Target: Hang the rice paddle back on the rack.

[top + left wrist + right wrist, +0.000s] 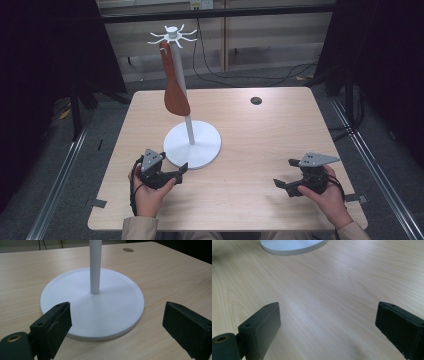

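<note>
Just beyond left tongs (116, 327): stand base (110, 312).

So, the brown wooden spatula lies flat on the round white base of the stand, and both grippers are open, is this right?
Not quite. The brown wooden spatula does not lie on the round white base; it hangs from a hook at the top of the white stand, beside the pole, as the high view shows. Both the left gripper and the right gripper are indeed open.

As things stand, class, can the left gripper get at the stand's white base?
Probably yes: the left gripper is open beside the base, with bare table between and nothing blocking.
</note>
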Tool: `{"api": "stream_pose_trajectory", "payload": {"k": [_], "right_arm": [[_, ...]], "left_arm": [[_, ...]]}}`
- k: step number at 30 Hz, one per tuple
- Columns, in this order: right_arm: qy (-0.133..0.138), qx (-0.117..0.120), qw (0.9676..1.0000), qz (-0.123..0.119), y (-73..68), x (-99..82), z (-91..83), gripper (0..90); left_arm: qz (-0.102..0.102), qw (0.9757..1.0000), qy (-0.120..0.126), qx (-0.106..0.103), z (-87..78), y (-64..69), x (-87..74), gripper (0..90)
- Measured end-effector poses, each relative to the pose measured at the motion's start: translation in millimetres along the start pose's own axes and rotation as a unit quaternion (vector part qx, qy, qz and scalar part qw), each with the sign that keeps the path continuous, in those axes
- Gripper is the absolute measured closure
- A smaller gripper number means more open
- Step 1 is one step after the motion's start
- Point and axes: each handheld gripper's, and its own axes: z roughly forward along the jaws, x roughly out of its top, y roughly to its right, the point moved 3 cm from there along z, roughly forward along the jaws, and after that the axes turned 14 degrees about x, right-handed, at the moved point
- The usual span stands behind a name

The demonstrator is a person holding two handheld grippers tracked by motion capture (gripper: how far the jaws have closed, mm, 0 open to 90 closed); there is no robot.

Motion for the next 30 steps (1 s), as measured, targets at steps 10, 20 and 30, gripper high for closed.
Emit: {"api": "stream_pose_trajectory", "payload": {"k": [10, 20, 30], "right_arm": [[-0.002, 0.0, 1.0, -0.001, -0.4, -0.3, 0.3, 6.0], [0.002, -0.005, 1.0, -0.001, 1.1, 0.5, -2.2, 6.0], [0.001, -0.003, 1.0, -0.003, 0.5, 0.4, -0.4, 6.0]], "left_arm": [[0.004, 0.9999, -0.013, 0.0, 2.0, 2.8, -5.4, 8.5], [0.026, 0.9988, -0.042, -0.001, 2.7, 3.5, -12.4, 8.6], [0.027, 0.9979, -0.059, -0.003, 3.1, 7.0, -17.2, 9.0]]}}
